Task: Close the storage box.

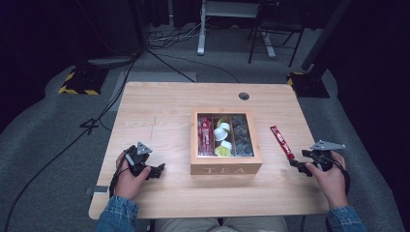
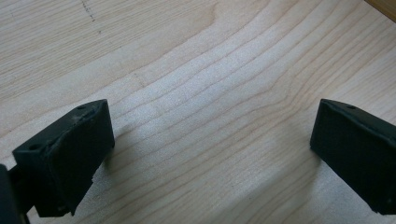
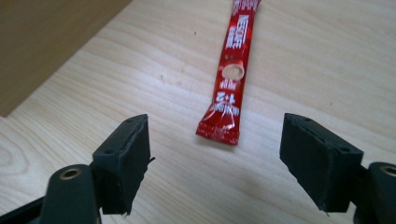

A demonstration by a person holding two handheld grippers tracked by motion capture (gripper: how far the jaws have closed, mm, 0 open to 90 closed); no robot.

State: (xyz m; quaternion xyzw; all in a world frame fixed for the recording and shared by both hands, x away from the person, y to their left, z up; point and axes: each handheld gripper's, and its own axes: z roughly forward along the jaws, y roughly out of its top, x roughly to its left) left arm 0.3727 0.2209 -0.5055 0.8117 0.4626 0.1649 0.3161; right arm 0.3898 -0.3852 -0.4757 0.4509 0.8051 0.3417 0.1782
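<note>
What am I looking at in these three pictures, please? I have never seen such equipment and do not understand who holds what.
A person sits at a pale wooden table and holds a black two-jaw tool in each hand. The high view looks down from above: the left claw is at the left, the right claw at the right. The other two pictures come from small cameras riding on each claw, looking along its jaws. In the middle stands a wooden tea box with a glass lid, filled with sachets and small cups. A long red coffee stick sachet lies on the table just ahead of the right claw. Both claws are open and hold nothing.
</note>
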